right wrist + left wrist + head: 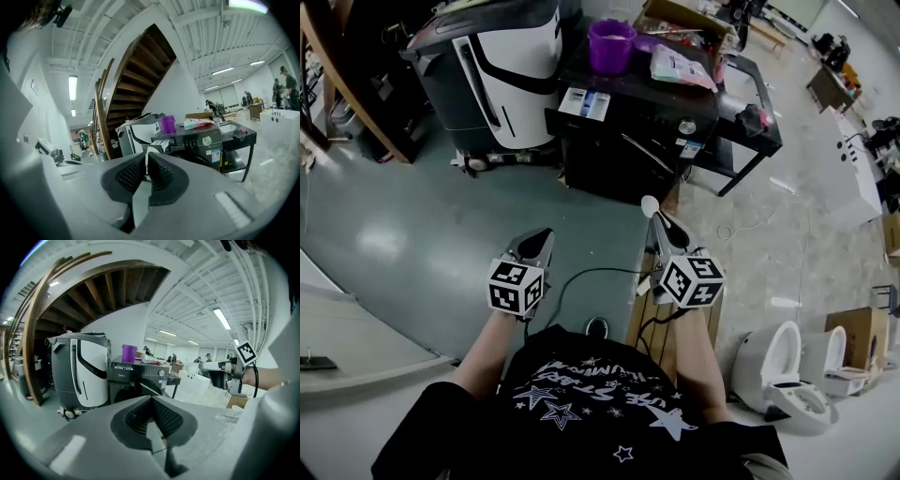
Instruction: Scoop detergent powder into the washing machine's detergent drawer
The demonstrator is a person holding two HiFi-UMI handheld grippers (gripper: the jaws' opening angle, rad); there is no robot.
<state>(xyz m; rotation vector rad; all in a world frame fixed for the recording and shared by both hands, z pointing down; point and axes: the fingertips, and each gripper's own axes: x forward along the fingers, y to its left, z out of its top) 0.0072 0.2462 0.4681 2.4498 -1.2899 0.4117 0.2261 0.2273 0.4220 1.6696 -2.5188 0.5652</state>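
Note:
The black washing machine (628,122) stands ahead, its white and blue detergent drawer (584,103) pulled open at the top left. On its lid are a purple tub (611,45) and a detergent bag (680,67). My right gripper (661,221) is shut on the handle of a white spoon (649,205), whose bowl points at the machine; the handle (147,157) shows between the jaws in the right gripper view. My left gripper (546,233) is shut and holds nothing, as its tips (151,400) show. Both grippers hang well short of the machine (199,140).
A black and white appliance (502,66) stands left of the washer, wooden stairs (337,75) further left. A black cart (755,122) adjoins the washer's right. White toilets (792,375) and a cardboard box (858,333) sit at the right. A cable (581,281) lies on the floor.

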